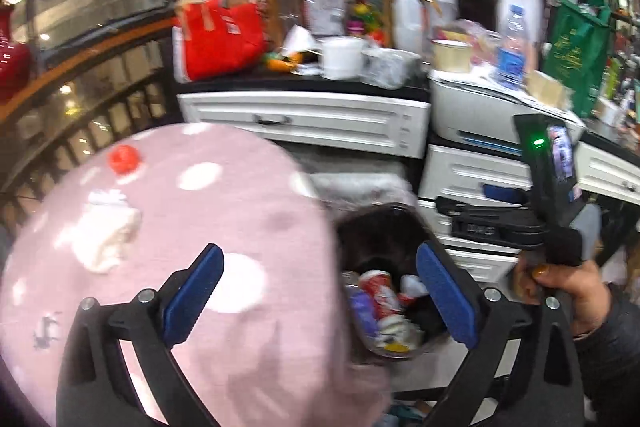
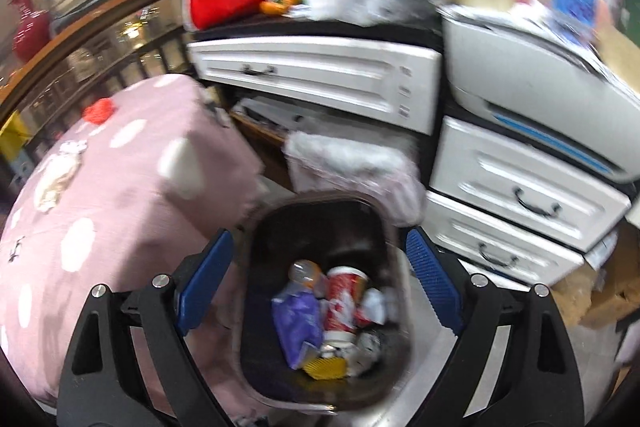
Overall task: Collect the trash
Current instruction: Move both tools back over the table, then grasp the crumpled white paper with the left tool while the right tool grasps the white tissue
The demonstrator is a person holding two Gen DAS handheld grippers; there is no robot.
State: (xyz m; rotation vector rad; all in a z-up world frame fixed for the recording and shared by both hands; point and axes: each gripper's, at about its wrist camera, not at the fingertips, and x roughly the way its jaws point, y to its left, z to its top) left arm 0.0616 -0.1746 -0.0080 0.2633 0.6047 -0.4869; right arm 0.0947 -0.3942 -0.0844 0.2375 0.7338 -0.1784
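Note:
A dark trash bin [image 2: 256, 227] stands on the floor beside a pink polka-dot table [image 2: 132, 195]. It holds a red cup [image 2: 342, 297], a purple wrapper [image 2: 298, 323] and other litter. My right gripper [image 2: 320, 287] is open and empty, directly above the bin. My left gripper [image 1: 320, 293] is open and empty, over the table's right edge [image 1: 248, 211] with the bin [image 1: 384, 223] between its fingers. On the table lie a crumpled white tissue [image 1: 106, 235] and a red bottle cap [image 1: 125, 159]. The cap [image 2: 100, 110] and tissue [image 2: 56, 179] also show in the right wrist view.
White drawers [image 2: 320, 75] and a white printer [image 2: 532, 83] stand behind the bin, with a cluttered counter above holding a red bag [image 1: 220, 39] and a water bottle [image 1: 514, 47]. A fluffy white cloth [image 2: 352, 163] hangs by the bin. A railing [image 1: 80, 99] runs on the left.

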